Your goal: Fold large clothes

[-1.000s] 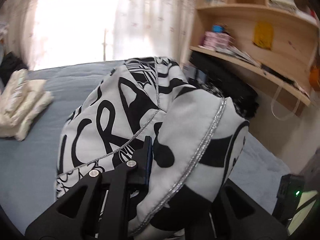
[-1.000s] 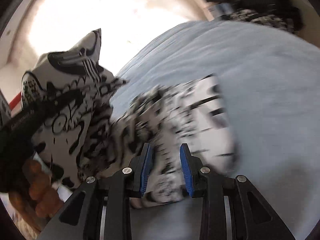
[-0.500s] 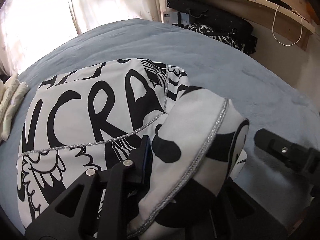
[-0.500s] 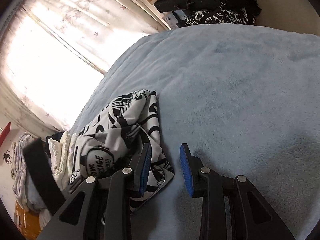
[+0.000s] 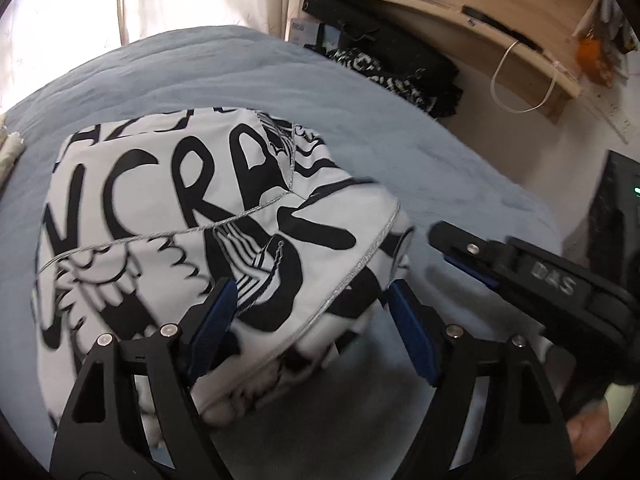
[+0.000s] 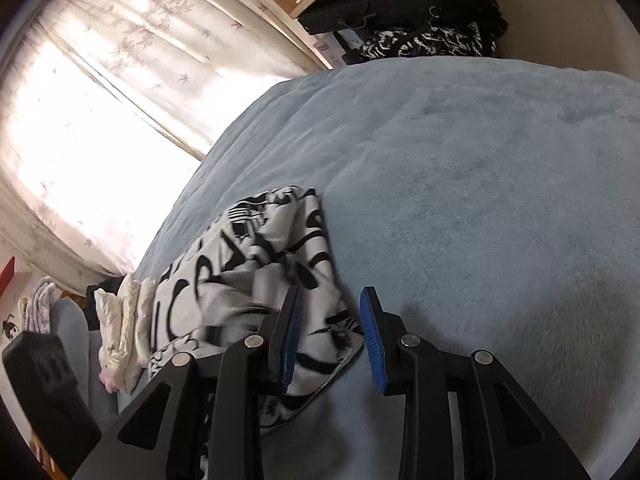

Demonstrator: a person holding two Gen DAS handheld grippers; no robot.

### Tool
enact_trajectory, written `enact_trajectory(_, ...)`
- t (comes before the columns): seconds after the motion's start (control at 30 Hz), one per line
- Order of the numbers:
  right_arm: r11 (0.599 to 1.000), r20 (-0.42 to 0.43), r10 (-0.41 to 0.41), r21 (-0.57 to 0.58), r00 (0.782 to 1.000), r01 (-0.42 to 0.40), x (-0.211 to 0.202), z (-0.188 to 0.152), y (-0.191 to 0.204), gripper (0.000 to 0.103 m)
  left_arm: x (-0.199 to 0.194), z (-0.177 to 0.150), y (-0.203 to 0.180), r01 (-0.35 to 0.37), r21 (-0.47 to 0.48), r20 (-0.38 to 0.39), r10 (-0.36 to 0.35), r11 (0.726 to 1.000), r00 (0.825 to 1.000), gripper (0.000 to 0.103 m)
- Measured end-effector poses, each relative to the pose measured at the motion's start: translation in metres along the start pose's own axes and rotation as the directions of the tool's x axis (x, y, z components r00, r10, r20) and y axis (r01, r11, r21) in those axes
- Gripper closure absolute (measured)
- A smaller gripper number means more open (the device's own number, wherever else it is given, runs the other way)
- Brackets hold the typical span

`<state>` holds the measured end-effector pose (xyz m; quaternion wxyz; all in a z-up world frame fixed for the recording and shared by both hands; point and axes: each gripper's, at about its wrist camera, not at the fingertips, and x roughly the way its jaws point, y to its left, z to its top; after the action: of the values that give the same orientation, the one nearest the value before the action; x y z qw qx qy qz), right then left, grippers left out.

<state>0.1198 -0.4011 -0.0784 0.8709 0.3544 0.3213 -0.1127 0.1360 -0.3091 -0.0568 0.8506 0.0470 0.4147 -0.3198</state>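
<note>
A black-and-white printed garment point(image 5: 168, 208) lies folded on the blue-grey bed point(image 5: 400, 152). My left gripper point(image 5: 312, 320) hovers low over its near edge. Its jaws are opening, and the silver-trimmed fold sits loosely between the blue pads point(image 5: 216, 320) without being pressed. My right gripper point(image 5: 452, 248) reaches in from the right, just beside the garment. In the right wrist view, the right gripper point(image 6: 332, 336) stands partly open above the garment's corner point(image 6: 320, 352). Its pads point(image 6: 372, 340) grip nothing.
A stack of cream folded cloth point(image 6: 124, 320) lies beyond the garment near the curtained window point(image 6: 100, 100). Black bags and patterned clothes point(image 5: 392, 60) sit under a wooden shelf point(image 5: 440, 20) past the bed's far side. A black box with a green light point(image 5: 616, 200) stands at right.
My left gripper came down with the garment, and its jaws went from shut on the fold to wide apart. The garment now rests on the bed. The right gripper slid off the cloth.
</note>
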Motion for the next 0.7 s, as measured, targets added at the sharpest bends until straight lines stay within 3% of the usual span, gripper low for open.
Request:
enact_trajectory(0.13,1.0,-0.006,0.02,-0.018,1.0,-0.02,-0.017,-0.002,0.02,0.073,-0.049,-0.004,0.023,0.021,-0.059,0.063,-0.017,0.998,0.998,0.028)
enact_trajectory(0.23,0.999,-0.024,0.043,-0.026,0.999,-0.044,-0.024,-0.002,0.035,0.072,-0.085,-0.008,0.054,-0.003,-0.129,0.116,0.018,0.992,0.993,0.028)
enact_trajectory(0.3,0.998,-0.047,0.066,-0.021,0.997,-0.067,-0.024,0.004,0.043,0.065,-0.099,-0.01,0.081,-0.043,-0.186,0.134,0.069,0.982,0.989,0.028)
enact_trajectory(0.37,0.995,-0.072,0.103,0.001,0.992,-0.104,-0.023,0.013,0.05,0.052,-0.104,-0.012,0.107,-0.093,-0.237,0.123,0.125,0.967,0.984,0.028)
enact_trajectory(0.47,0.985,-0.122,0.17,0.05,0.978,-0.165,-0.011,0.036,0.057,0.049,-0.102,-0.016,0.146,-0.138,-0.316,0.08,0.171,0.939,0.982,0.032)
enact_trajectory(0.6,0.982,-0.229,0.186,0.072,0.956,-0.174,0.017,0.06,0.059,0.049,-0.092,-0.026,0.183,-0.111,-0.399,0.03,0.134,0.91,0.991,0.046)
enact_trajectory(0.7,0.988,-0.316,0.155,0.033,0.936,-0.153,0.036,0.067,0.061,0.049,-0.078,-0.032,0.198,-0.063,-0.429,0.023,0.081,0.901,0.996,0.049)
